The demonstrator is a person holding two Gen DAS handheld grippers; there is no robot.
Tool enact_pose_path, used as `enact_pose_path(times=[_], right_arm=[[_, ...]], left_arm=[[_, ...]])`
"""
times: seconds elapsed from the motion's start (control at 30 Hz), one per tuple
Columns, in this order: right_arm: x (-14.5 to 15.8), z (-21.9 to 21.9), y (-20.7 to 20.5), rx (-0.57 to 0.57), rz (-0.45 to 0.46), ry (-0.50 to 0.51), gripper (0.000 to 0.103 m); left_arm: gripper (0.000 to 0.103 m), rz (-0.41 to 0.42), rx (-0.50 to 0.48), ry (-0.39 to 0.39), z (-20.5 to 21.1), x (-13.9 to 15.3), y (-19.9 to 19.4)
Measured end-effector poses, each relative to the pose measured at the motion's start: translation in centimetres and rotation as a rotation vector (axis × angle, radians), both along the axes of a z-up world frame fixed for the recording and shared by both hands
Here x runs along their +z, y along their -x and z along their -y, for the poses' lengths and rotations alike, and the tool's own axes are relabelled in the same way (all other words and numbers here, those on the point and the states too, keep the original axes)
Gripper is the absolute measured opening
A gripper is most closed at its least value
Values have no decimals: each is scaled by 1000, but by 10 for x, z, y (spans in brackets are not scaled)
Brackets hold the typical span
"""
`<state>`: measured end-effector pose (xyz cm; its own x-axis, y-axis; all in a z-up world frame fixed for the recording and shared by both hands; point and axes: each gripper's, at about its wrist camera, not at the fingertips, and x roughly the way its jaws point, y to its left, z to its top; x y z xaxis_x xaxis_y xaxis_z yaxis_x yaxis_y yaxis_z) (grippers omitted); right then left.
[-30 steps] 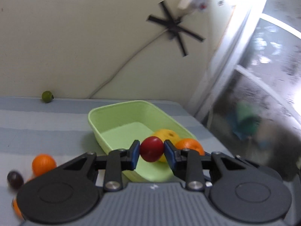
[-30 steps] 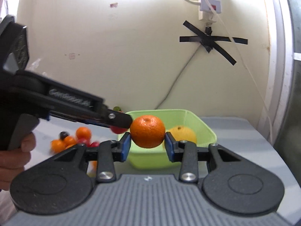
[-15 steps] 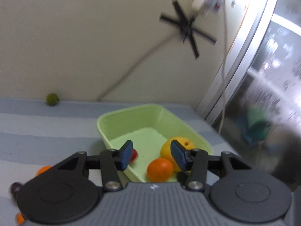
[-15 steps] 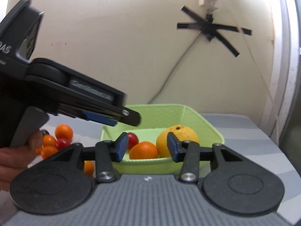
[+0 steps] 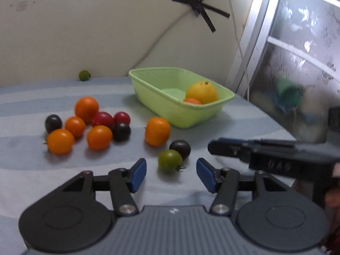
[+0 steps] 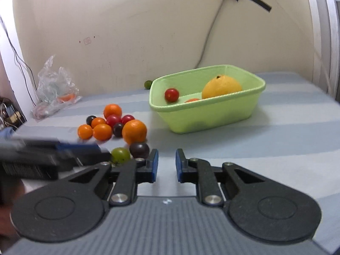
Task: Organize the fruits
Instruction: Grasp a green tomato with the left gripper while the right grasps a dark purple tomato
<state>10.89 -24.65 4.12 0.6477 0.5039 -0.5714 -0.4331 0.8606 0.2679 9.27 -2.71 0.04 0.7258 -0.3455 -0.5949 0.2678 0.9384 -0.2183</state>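
Now left tool (image 5: 171,175) released, pads straddling green tomato (image 5: 170,160) on striped surface (image 5: 31,97), lined up for next pick; right tool (image 6: 166,165) released, empty; green basket (image 6: 204,110) holds yellow citrus (image 6: 221,86), red tomato (image 6: 171,95); loose fruit cluster (image 5: 87,127) awaits on surface

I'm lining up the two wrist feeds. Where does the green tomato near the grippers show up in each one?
Left wrist: the green tomato lies low centre, just ahead of the open jaws, beside a dark tomato.
Right wrist: it sits lower left, partly behind the left gripper's tip.
Shared landmark: the green basket holding the big yellow citrus.
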Motion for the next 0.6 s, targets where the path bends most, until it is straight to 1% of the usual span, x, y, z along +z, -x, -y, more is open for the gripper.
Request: enact_pose_path(times=[0.07, 0.13, 0.17, 0.27, 0.4, 0.43, 0.47, 0.53, 0.6], right_arm=[[2, -1, -3, -6, -17, -26, 21], [3, -1, -5, -14, -26, -44, 22], [5, -1, -3, -13, -27, -48, 22], [8, -6, -1, 5, -24, -52, 22], [8, -22, -1, 53, -6, -9, 23], [7, -26, -2, 61, -4, 8, 26], [5, -31, -2, 67, -5, 25, 35], [2, -42, -4, 76, -3, 67, 47], [0, -51, -6, 84, 8, 117, 47]], left_arm=[[52, -3, 13, -23, 4, -4, -7], [42, 5, 19, -36, 5, -4, -8], [29, 3, 18, -30, 3, -4, -8], [28, -13, 18, 19, -9, -4, -2], [28, 4, 52, 19, -29, -2, 20], [28, 4, 64, 21, -36, -2, 26], [28, 5, 79, 17, -42, -2, 32], [28, 11, 114, 2, -52, -2, 42], [28, 24, 148, -13, -63, -1, 53]])
